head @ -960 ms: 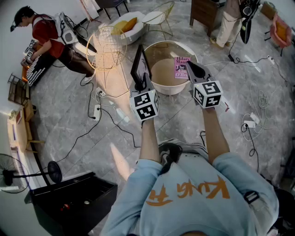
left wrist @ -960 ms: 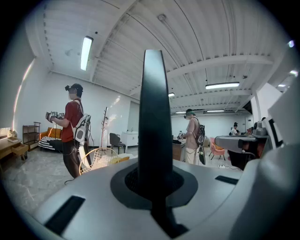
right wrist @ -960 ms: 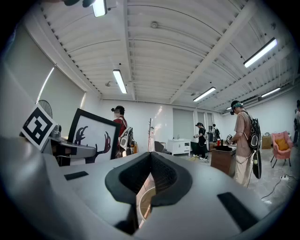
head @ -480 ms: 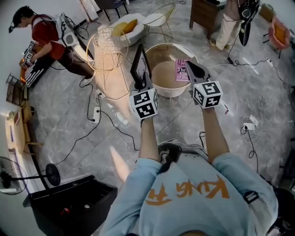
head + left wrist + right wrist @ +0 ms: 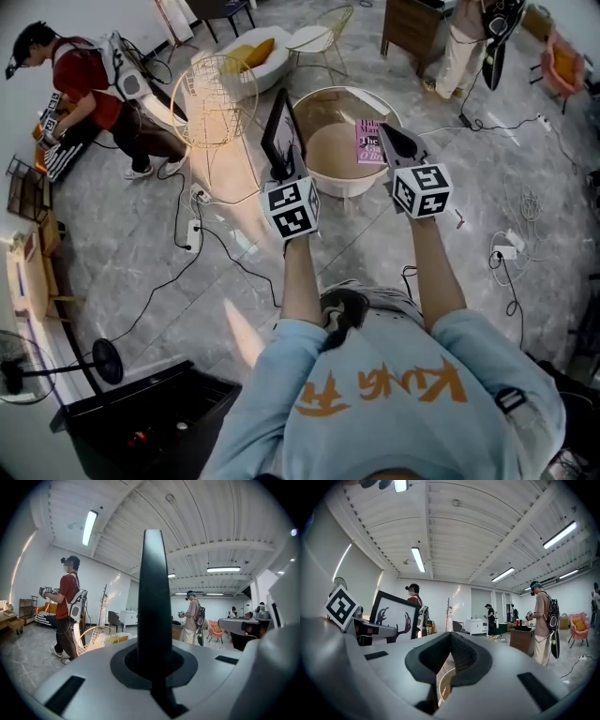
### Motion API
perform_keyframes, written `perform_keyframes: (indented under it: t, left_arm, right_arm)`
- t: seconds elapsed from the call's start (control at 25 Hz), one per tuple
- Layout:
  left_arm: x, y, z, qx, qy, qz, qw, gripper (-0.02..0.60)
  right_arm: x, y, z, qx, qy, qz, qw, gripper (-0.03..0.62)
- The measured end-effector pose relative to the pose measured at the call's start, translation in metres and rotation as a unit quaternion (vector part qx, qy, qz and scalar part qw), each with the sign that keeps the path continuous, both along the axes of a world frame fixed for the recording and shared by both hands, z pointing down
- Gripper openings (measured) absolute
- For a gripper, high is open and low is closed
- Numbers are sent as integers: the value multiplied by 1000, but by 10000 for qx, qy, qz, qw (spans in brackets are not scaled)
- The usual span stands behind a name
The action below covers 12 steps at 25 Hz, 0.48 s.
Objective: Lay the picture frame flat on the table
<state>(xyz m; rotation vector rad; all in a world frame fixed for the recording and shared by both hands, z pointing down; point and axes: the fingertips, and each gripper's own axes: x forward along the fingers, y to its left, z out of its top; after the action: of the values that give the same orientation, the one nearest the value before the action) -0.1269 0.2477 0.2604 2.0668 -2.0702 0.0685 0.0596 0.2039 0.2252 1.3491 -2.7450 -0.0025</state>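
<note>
The left gripper [image 5: 285, 173] had its 2 jaws clamped on the bottom edge of the frame [image 5: 281, 131]. The frame stood upright at the table's [image 5: 330, 150] left rim, not flat on it. In the left gripper view it showed edge-on as 1 dark bar [image 5: 152, 597] rising between the jaws. The right gripper [image 5: 392, 141] was over the table's near right rim, well apart from the frame, its jaws together at the tips with nothing between them. From that gripper's view the frame's face [image 5: 393, 613] showed a white picture with dark branching shapes. 1 pink book [image 5: 369, 141] lay on the right side of the table. A wire basket [image 5: 216, 98] stood on the floor left of the table.
</note>
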Motion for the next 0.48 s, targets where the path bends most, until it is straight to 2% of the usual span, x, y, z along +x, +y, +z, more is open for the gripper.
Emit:
perform_keyframes:
  t: [0.28, 0.48]
  left_arm:
    - [-3, 0, 1, 119, 182, 17, 9998, 26]
    - [-5, -2, 2, 111, 265, -9, 9996, 26]
  right_arm:
    - [3, 1, -1, 34, 249, 118, 9996, -2]
    - [-5, 1, -2, 64, 405, 2, 9992, -2]
